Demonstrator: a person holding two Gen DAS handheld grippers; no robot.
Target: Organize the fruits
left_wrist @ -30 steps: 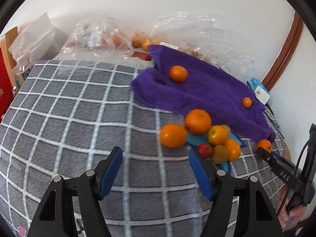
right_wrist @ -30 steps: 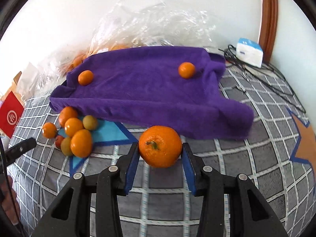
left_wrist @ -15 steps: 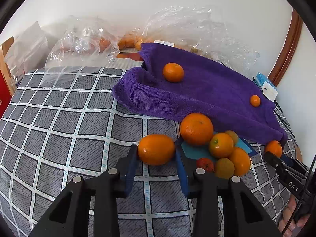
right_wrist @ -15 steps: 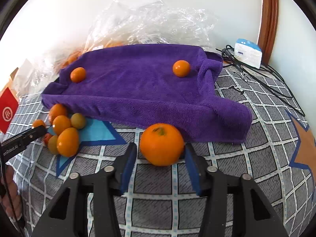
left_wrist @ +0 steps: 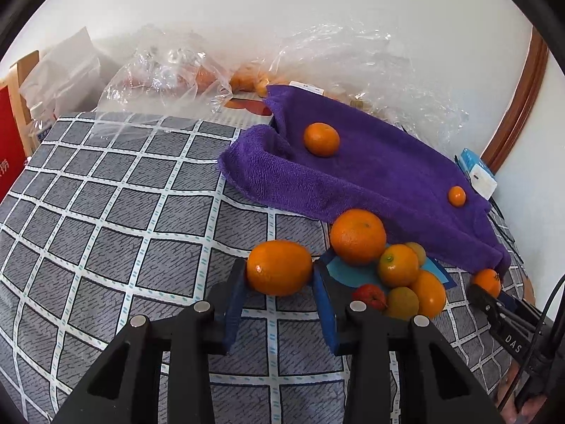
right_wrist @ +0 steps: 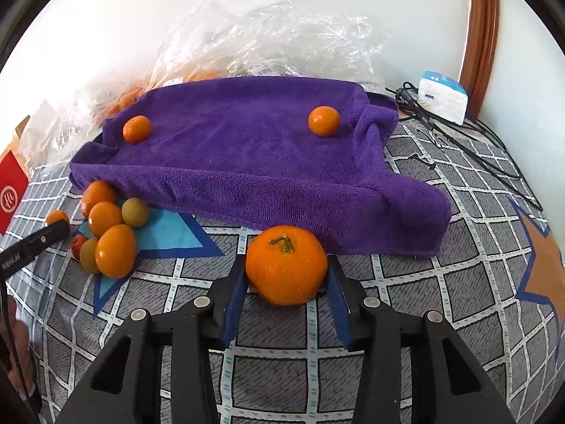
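two oranges are seen gripped at once on a checked bedspread (left_wrist: 106,219): an oval orange (left_wrist: 279,268) is pinched by the left gripper (left_wrist: 279,288), while a stemmed orange (right_wrist: 286,265) sits between the closing jaws of the right gripper (right_wrist: 286,291), just off the front edge of a purple towel (right_wrist: 247,148). two small oranges (right_wrist: 323,121) are already laid on the towel; a pile of fruit (left_wrist: 399,275) near its left corner is left to be sorted. "das" is read on the other tool; a red box's (right_wrist: 10,190) logo is perhaps a character.
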